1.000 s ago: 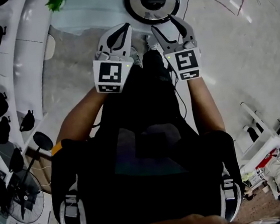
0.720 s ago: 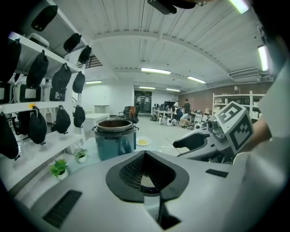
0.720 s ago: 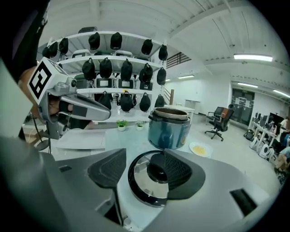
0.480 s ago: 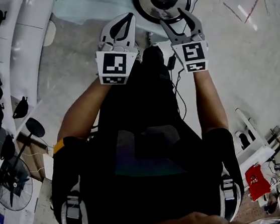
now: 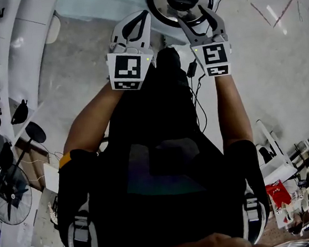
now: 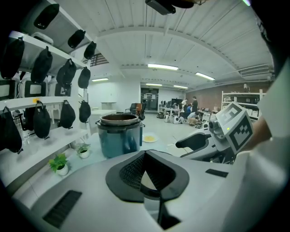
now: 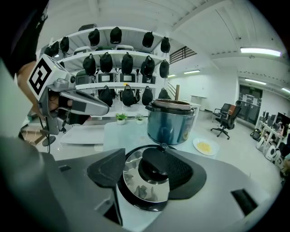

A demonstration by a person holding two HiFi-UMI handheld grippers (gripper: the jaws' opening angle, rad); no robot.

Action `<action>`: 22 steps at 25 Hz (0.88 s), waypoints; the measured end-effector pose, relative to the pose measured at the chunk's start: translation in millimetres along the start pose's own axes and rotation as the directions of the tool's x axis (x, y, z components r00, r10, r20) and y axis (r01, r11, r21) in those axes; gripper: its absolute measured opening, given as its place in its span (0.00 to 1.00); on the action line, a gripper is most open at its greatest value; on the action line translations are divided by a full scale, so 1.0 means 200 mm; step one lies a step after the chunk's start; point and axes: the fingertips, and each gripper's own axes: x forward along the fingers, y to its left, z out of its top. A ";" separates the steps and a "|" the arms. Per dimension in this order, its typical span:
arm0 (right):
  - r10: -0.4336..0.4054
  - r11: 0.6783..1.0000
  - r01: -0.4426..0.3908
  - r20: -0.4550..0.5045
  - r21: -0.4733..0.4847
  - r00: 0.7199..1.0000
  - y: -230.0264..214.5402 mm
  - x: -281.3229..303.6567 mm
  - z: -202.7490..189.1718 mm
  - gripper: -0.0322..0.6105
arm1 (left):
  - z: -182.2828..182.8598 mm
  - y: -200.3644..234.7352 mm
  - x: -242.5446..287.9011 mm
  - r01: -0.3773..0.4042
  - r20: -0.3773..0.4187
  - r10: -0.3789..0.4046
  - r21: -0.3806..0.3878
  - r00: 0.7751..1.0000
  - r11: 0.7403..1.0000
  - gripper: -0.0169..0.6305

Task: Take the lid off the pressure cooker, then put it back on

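Mirror-polished metal lid (image 7: 144,190) with matt black knob (image 7: 151,173), glossy blue cooker body (image 7: 170,127), matt ribbed black fingers (image 7: 179,172)

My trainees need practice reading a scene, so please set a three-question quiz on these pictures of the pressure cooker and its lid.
1. Where does the round shiny steel lid with the black knob lie?
2. What lies beside the open blue cylindrical pressure cooker? A: a pale plate with something yellow; B: a red mug; C: a book.
3. True or false: the left gripper has its jaws together, with nothing between them.
Key: 1. On the pale table, apart from the cooker. 2. A. 3. True.
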 end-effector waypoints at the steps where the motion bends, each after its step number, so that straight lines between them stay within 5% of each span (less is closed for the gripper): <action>1: 0.004 1.000 -0.004 -0.001 -0.001 1.000 0.00 0.00 0.00 0.49 | 0.00 0.00 0.01 -0.002 -0.002 0.002 -0.002 1.000 1.000 0.04; 22: 0.153 0.977 -0.155 -0.023 -0.144 0.988 -0.12 0.21 0.00 0.53 | -0.10 0.02 0.18 -0.071 -0.083 0.067 -0.052 0.994 0.996 0.04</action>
